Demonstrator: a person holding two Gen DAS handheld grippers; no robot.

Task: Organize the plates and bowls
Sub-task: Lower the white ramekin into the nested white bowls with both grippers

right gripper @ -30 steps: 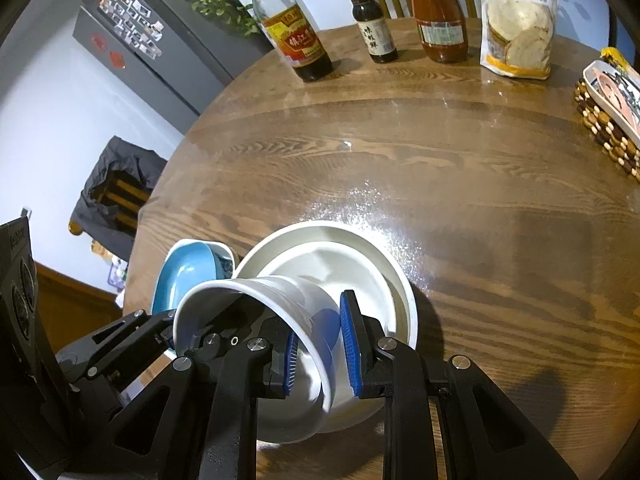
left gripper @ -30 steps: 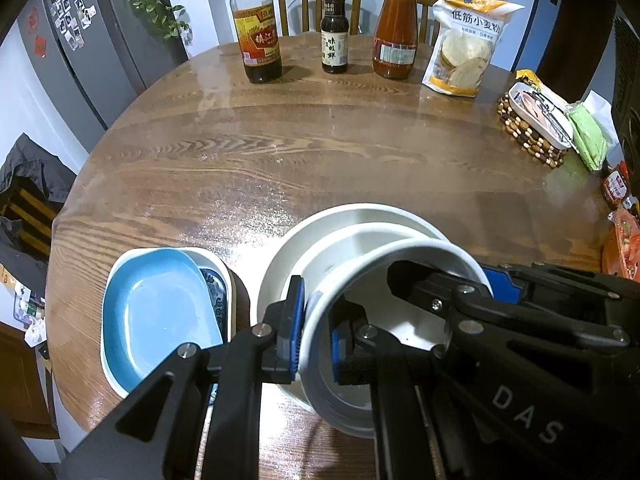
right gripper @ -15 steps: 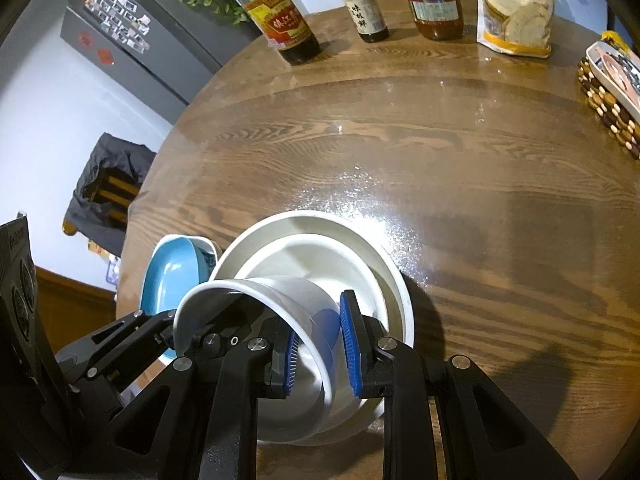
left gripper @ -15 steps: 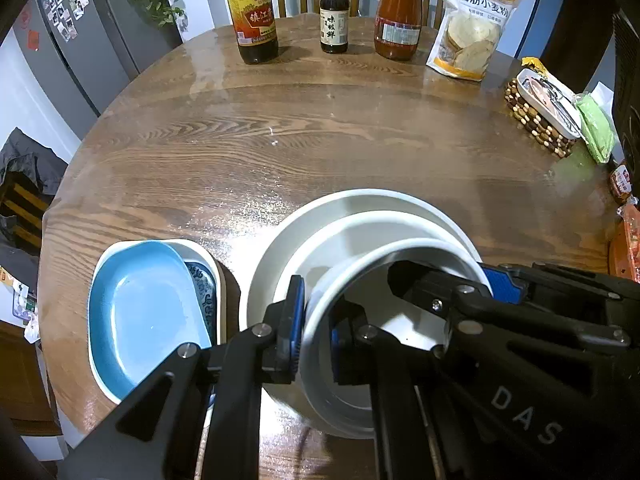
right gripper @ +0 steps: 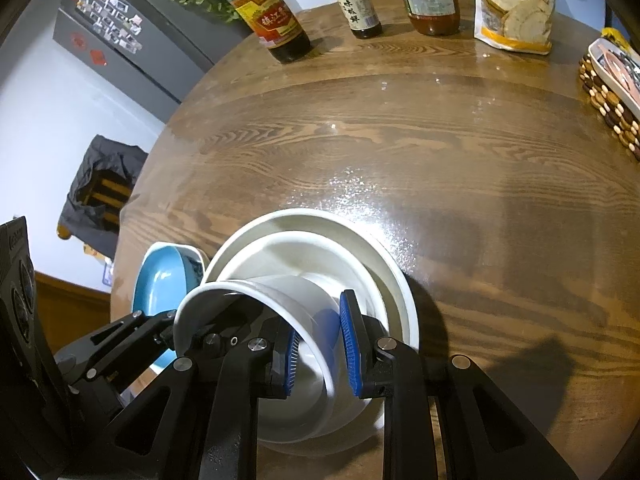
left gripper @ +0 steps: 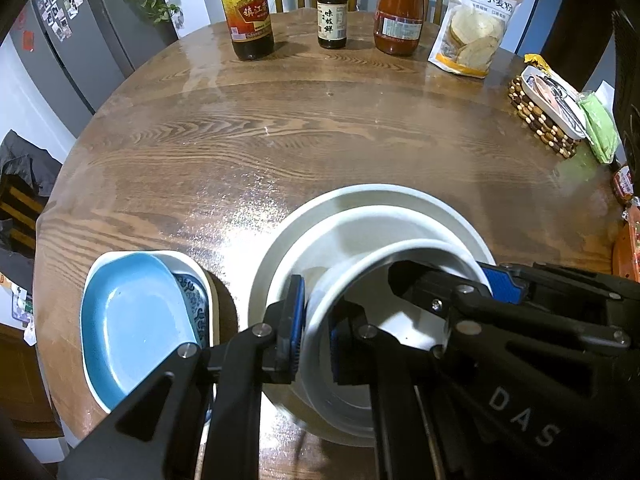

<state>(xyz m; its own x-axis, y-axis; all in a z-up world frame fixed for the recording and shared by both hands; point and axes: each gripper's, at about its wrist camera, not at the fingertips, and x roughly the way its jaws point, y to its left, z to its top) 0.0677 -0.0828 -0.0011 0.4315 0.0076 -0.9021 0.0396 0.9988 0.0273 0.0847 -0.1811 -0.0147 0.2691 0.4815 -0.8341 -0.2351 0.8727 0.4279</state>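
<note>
Presently, both my left fingers [left gripper: 314, 330] and right fingers [right gripper: 320, 344] were clamped on the white bowl's [left gripper: 384, 280] rim, tilted over the nested white dishes [left gripper: 360, 208] near the counter's front edge; seating remained.

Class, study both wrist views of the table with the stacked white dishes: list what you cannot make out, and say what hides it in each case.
- Bottom of the held white bowl, both views: its own wall and the grippers hide whether it touches the dish below.
- Patterned dish, both views: blue dish covers most of it.
- Near table edge, both views: gripper bodies block it.
- Vinegar bottle top, both views: cut off by the frame.
</note>
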